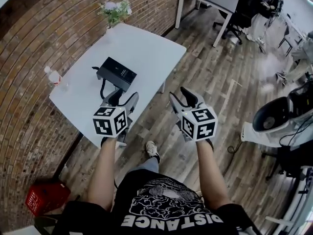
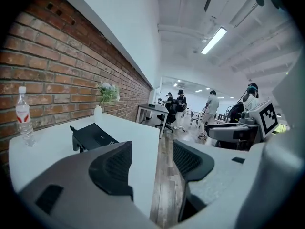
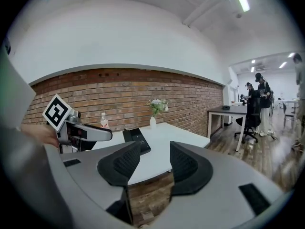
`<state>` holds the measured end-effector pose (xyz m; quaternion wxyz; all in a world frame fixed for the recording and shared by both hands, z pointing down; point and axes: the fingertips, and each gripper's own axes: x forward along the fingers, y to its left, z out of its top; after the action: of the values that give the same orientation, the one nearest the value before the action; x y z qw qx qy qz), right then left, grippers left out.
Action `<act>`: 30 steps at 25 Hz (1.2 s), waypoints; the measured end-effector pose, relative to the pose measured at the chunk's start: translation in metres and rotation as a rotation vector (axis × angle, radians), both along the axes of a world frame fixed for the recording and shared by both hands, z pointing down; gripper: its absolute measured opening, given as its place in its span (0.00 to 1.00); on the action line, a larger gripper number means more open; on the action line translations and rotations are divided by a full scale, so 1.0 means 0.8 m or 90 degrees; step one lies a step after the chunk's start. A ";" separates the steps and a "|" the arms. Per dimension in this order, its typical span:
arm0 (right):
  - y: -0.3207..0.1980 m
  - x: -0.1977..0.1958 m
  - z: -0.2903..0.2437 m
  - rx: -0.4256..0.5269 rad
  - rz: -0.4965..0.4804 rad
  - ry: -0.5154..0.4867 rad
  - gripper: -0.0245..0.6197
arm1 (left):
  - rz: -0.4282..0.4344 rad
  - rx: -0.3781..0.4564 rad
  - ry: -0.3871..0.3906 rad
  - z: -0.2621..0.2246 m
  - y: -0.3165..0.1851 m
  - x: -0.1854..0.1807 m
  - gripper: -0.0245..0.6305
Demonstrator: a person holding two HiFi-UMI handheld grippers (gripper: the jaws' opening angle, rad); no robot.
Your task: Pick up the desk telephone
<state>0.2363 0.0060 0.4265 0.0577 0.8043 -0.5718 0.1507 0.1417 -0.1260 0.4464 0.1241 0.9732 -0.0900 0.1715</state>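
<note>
Telephone, desk type, black, flat, corded — lies on white rounded worktop, beside brick wall, untouched. Left tongs and right tongs — grey plastic, both agape and empty, near the worktop's front edge.

The left gripper has its jaws apart with nothing held; between them show the table's edge and the wood floor. The black phone sits on the white table, ahead and to the left, well apart from the jaws. A bottle stands at the table's left end by the brick wall, and a vase of flowers stands farther back. The right gripper, with its marker cube, shows at right. People stand near a far desk.
</note>
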 end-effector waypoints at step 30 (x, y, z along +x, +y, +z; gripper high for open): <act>-0.326 0.081 0.051 -0.088 -0.249 -0.039 0.33 | -0.184 -0.062 -0.039 0.050 -0.260 0.060 0.42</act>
<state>0.3009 -0.2550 0.4670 0.1235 0.6675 -0.7067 0.1995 0.1899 -0.3343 0.4865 0.1915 0.9371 -0.2249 0.1858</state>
